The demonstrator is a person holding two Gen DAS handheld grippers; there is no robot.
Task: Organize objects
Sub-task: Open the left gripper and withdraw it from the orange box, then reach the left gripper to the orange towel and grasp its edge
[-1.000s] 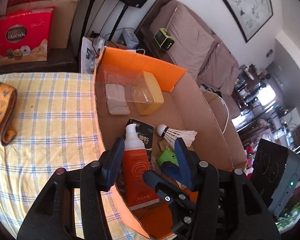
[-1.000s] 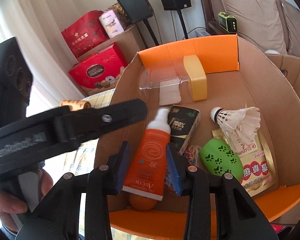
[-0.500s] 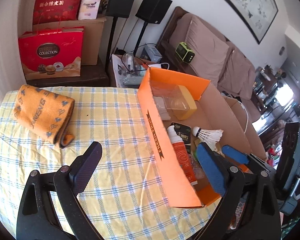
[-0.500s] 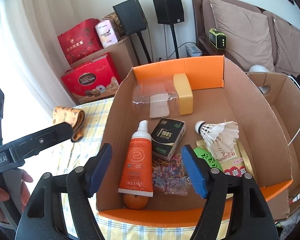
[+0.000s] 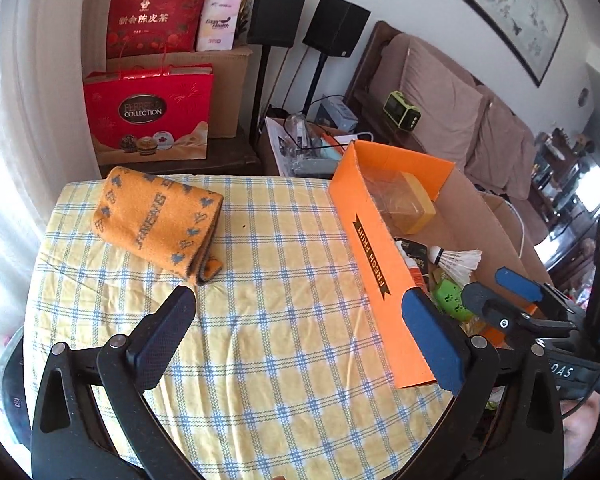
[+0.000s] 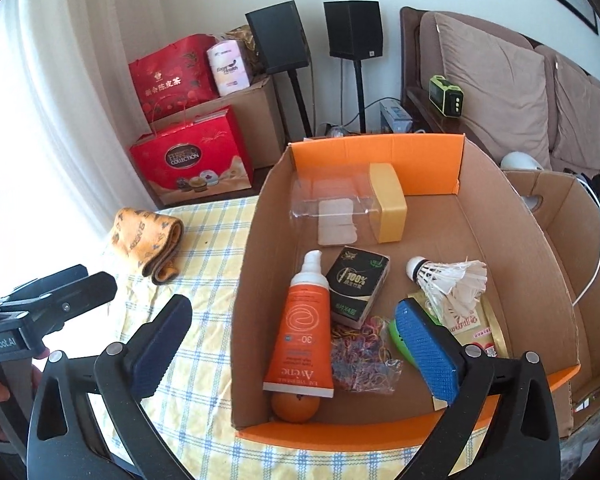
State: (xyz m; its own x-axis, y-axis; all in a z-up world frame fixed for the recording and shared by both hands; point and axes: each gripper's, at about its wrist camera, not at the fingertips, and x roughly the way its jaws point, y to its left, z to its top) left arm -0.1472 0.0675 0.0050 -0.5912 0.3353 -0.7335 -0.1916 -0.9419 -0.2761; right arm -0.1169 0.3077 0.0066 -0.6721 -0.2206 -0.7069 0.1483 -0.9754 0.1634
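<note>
An orange cardboard box (image 6: 516, 264) stands on the right of the checked table (image 5: 284, 320). In it lie an orange sunscreen tube (image 6: 304, 332), a black packet (image 6: 358, 286), a shuttlecock (image 6: 448, 276), a green ball (image 5: 450, 294), coloured rubber bands (image 6: 364, 356), an orange fruit (image 6: 296, 406) and a clear case with a yellow end (image 6: 388, 208). A folded orange towel (image 5: 158, 218) lies on the table's far left. My left gripper (image 5: 300, 336) is open and empty above the table beside the box. My right gripper (image 6: 296, 348) is open and empty above the box's near end.
Red gift bags (image 5: 148, 116), a brown carton (image 5: 224, 80) and two black speakers (image 6: 316, 40) stand behind the table. A brown sofa (image 6: 500, 80) runs along the right wall. A second open carton (image 6: 572, 232) sits right of the orange box.
Both grippers have opened wide and pulled back and up from the box. The right one let go of the sunscreen tube, which lies in the box. The left one swung left over the table.
</note>
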